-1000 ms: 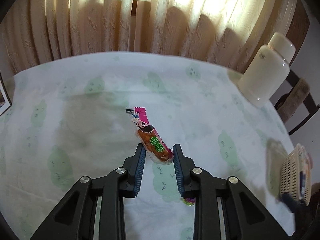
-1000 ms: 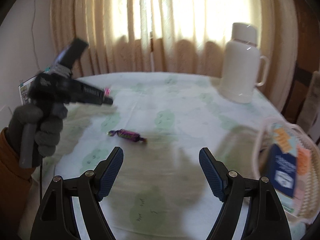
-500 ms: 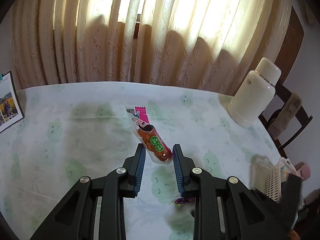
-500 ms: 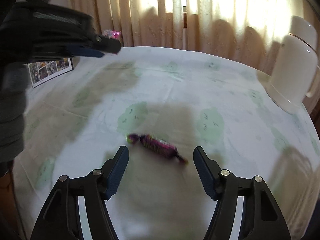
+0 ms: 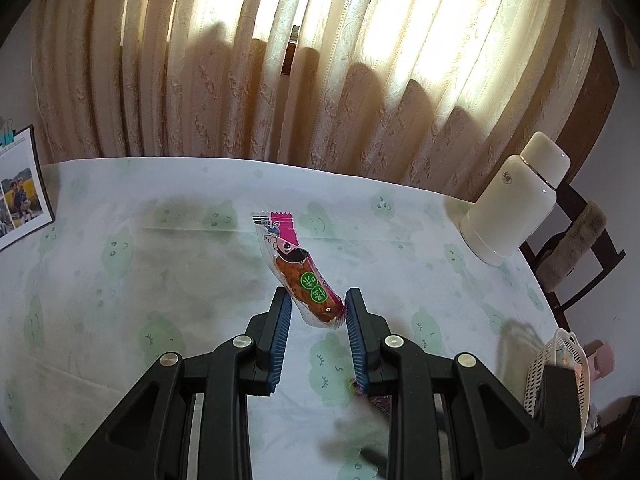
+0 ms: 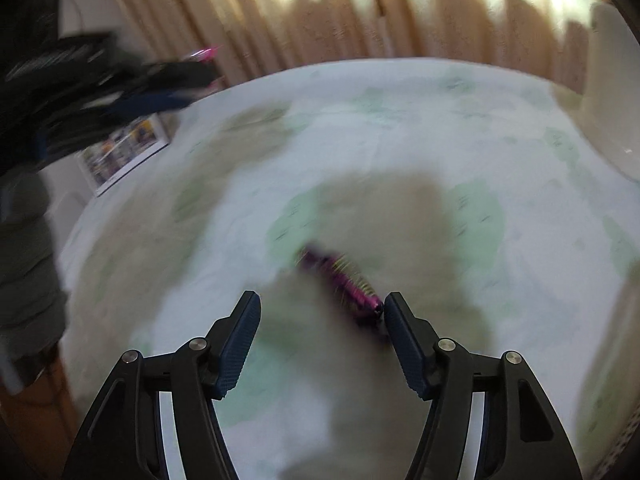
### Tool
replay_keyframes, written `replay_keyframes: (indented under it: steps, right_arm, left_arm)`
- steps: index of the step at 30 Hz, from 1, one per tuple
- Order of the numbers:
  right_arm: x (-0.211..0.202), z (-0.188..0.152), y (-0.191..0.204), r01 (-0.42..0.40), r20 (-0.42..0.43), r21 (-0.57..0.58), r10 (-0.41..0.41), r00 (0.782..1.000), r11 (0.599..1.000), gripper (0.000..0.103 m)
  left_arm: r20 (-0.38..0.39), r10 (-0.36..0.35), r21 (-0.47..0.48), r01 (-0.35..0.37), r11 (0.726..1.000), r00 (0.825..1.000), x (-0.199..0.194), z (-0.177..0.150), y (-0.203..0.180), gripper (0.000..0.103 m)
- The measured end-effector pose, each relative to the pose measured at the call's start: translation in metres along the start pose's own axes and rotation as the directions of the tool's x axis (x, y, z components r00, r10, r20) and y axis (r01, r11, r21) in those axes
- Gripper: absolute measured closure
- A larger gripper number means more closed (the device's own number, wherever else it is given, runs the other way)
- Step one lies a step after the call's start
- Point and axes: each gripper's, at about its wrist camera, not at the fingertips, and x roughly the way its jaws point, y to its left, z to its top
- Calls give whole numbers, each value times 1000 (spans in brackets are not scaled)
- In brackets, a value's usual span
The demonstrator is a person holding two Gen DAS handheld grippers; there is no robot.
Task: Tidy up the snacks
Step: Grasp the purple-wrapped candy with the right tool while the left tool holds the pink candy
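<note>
cloth-covered table (image 5: 120,280): pale, green cloud print, round, fills both views; mostly bare
curtains (image 5: 320,80): beige, backlit, behind table
thermos (image 5: 516,208): white, far right edge of table, not part of task
photo print (image 5: 20,192): left edge of table, leaning or lying, cannot tell which
basket (image 5: 560,364): white slatted, low right in left wrist view, near table edge; some packets already inside, contents too small to name
left gripper (image 5: 316,308): pinching lower end of sausage snack, pressed tight on it, raised off the cloth
right gripper (image 6: 320,312): spread, jaws have just been closing in; candy sits between them, its end touching or just beside the right pad, left pad well clear, no grip yet
sausage snack (image 5: 298,270): pink and clear wrapper, green stickers, tilted up and away from the pads, held in air above table
candy (image 6: 344,284): purple twist wrapper, lying on cloth, blurred in right wrist view; peeks out below the left gripper's right finger in left wrist view
done so far: basket holds some items; sausage snack lifted
left to do: squeeze and lift candy, carry both to basket, drop in; no other loose snacks visible on cloth
progress guess: late, likely last two pieces
risk: candy off-centre in jaws, may skid or twist out on closing
</note>
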Motion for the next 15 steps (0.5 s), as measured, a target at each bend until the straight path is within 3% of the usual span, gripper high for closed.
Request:
replay_keyframes:
  steps: [3,7,12,15]
  right_arm:
    - [1,-7,15,30,-16,-60,-31,999,998,38]
    - [8,-3,20,154,11,-95,-154,988,983,59]
    - [22,5,25,277,58,-144,-271,961,950,71]
    - [22,2,29,288,73,-162,-280,957,944,82]
  left_arm:
    - [-2,1,-1,-1,1000,1000,0,0,0,78]
    - [-6,3,-2,-3,1000,1000,1,0,1,78]
    - [-7,4,-4,-4,1000,1000,0,1,2,78]
    - [-5,3,-10,-3,1000,1000,0,1,3,78]
